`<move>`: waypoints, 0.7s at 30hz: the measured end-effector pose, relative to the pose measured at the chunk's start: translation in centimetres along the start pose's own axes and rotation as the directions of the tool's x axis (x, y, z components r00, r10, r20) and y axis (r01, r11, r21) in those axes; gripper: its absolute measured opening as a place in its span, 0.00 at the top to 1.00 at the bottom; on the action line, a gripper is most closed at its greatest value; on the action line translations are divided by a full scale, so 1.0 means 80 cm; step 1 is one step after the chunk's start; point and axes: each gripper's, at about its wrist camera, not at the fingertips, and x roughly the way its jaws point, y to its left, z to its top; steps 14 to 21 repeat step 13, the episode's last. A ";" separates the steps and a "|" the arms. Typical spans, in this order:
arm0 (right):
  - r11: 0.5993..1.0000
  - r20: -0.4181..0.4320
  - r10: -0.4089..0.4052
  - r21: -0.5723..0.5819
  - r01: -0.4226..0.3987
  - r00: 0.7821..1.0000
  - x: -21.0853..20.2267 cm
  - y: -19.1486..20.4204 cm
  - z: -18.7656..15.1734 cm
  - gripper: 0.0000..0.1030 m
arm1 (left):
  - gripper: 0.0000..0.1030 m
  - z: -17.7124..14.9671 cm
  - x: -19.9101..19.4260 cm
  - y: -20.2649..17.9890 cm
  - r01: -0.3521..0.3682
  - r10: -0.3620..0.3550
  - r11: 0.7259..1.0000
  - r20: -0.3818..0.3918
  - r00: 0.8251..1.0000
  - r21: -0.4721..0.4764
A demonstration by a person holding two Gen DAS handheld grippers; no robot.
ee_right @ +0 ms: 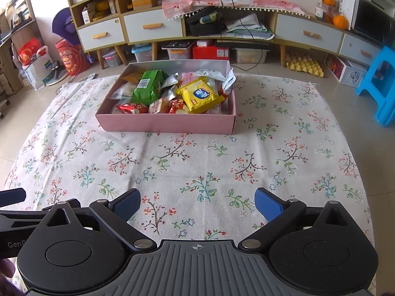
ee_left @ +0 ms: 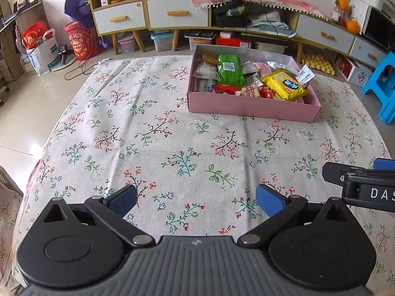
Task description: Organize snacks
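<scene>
Right wrist: pink box (ee_right: 167, 123) well beyond empty, spread claw (ee_right: 197, 206).

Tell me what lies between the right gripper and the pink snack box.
Nothing but bare floral tablecloth. In the right wrist view, the open right gripper faces the pink box across an empty stretch of cloth, with no loose snacks on it.

a shallow pink box (ee_right: 165, 123) sits open on the cloth at about 11 o'clock in the right wrist view, packed with snacks: a green packet (ee_right: 148, 87), a yellow packet (ee_right: 201, 96) at its 3 o'clock, red wrappers (ee_right: 132, 108) along the near wall.
</scene>
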 end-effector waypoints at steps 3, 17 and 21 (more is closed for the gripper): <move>1.000 -0.001 0.000 0.002 0.000 1.000 0.000 0.000 0.000 0.03 | 0.00 0.000 0.000 0.001 0.000 0.000 1.000 0.001 1.000 -0.001; 1.000 -0.007 0.001 0.003 -0.001 1.000 0.001 -0.004 0.001 0.03 | 0.00 -0.001 0.005 -0.001 -0.009 0.009 1.000 -0.011 1.000 0.010; 1.000 -0.007 0.001 0.003 -0.001 1.000 0.001 -0.004 0.001 0.03 | 0.00 -0.001 0.005 -0.001 -0.009 0.009 1.000 -0.011 1.000 0.010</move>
